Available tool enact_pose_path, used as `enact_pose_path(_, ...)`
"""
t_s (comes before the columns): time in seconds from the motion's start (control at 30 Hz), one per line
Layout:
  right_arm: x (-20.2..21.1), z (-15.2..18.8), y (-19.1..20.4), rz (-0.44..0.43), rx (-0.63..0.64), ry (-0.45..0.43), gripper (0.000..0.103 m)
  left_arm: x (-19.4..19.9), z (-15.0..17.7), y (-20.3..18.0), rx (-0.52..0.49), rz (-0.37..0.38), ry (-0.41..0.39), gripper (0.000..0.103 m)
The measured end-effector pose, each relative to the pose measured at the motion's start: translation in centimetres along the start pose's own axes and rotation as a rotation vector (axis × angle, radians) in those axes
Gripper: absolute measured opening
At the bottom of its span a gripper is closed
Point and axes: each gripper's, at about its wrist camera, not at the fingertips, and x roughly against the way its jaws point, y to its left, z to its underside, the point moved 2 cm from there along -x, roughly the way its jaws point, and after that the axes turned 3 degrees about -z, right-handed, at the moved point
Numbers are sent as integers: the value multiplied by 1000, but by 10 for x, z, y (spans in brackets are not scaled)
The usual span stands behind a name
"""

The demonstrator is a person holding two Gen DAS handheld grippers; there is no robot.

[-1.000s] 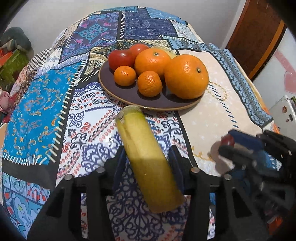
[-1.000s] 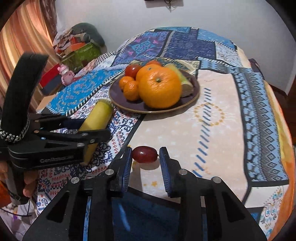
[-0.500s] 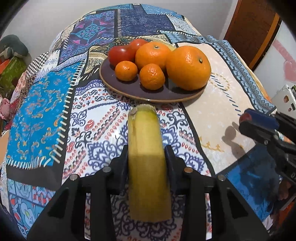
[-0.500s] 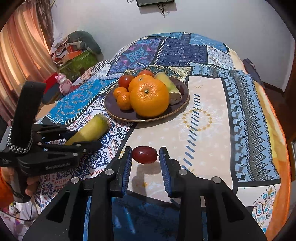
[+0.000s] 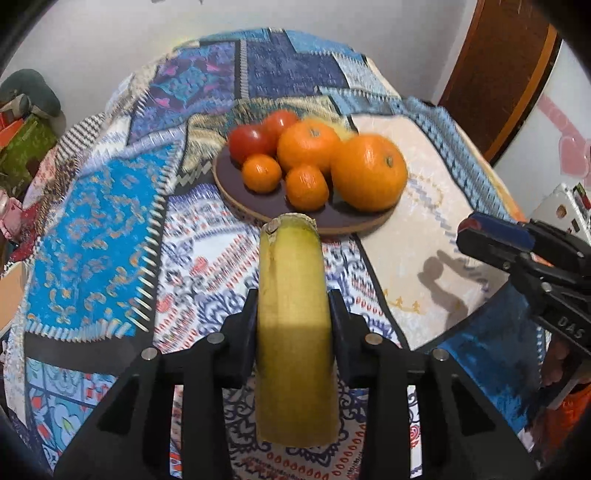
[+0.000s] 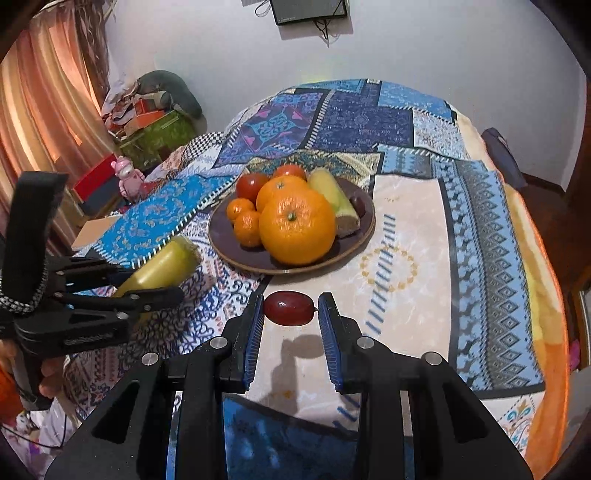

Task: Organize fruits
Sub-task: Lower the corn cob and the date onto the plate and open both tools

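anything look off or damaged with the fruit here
Both bananas are cut pieces, not whole fruit: the banana piece clamped in the left tongs ends in a flat cut face, and so does the banana piece on the plate. Nothing has spilled; the plate sits flat.

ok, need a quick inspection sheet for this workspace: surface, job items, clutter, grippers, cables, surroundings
Surface: patchwork patterned cloth covering the table.
Job's things: dark round plate holding oranges, tomatoes, a banana piece; yellow cut banana; dark red grape.
Clutter: nothing seen on the cloth.
Grippers: left gripper shut on the cut banana; right gripper shut on the grape, lifted off the cloth.
Cables: dangling under the wall screen.
Surroundings: orange curtain, piled boxes, wooden door.
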Motion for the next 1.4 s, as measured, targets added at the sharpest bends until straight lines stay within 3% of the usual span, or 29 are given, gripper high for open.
enact_pose_path(0.33,-2,-33,-4,28,28,-55,28,15,-46,8,30,3,-102,35)
enact_pose_path(0.83,-43,-82,-12,63,80,-65,28,-41,-108,17,61,23,-109,35)
enact_pose_path(1.03,-69,-87,-18,80,86,-25,28,-56,-122,18,61,22,-115,35)
enact_pose_path(1.4,-82,-86,-25,69,66,10,32,-70,-118,20,60,23,-99,36)
